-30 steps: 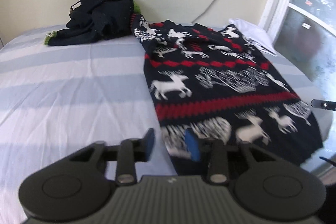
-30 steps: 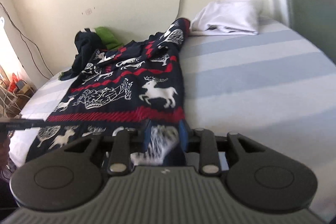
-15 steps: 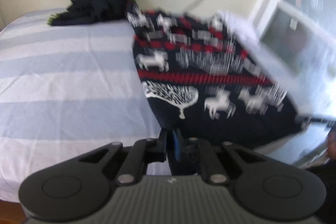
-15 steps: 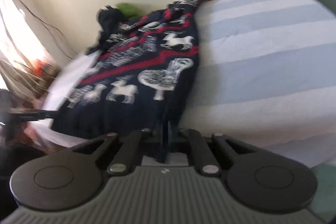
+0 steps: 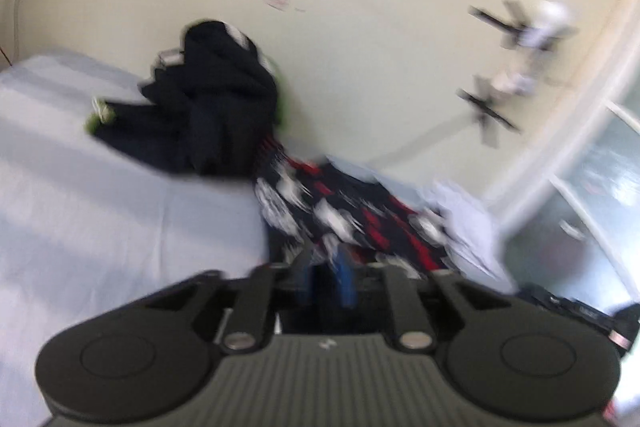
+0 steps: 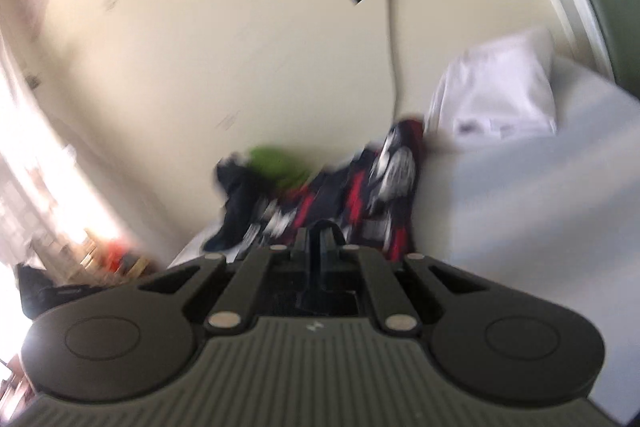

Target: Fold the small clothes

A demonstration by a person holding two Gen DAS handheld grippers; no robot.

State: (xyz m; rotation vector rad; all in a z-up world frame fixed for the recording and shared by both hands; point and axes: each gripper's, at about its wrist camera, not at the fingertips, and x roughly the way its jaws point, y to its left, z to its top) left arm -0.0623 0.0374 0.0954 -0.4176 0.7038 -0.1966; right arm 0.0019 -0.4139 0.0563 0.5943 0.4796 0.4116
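Observation:
The dark reindeer-pattern sweater point(image 5: 352, 215) with red and white bands lies bunched on the striped bed; it also shows in the right wrist view point(image 6: 360, 195). My left gripper point(image 5: 326, 277) is shut on the sweater's near hem. My right gripper point(image 6: 322, 251) is shut on the other hem corner, with dark cloth pinched between the fingers. Both frames are blurred by motion. The lower part of the sweater is hidden under the grippers.
A heap of black and green clothes point(image 5: 212, 107) lies against the wall; it also shows in the right wrist view point(image 6: 264, 171). A white pillow point(image 6: 500, 95) sits at the bed's far corner. The cream wall point(image 5: 360, 27) carries taped cables. A glass door point(image 5: 600, 187) stands on the right.
Both grippers closed on the sweater's near hem, then lifted it and carried it toward the wall. The sweater now looks shortened and bunched; the views tilt upward.

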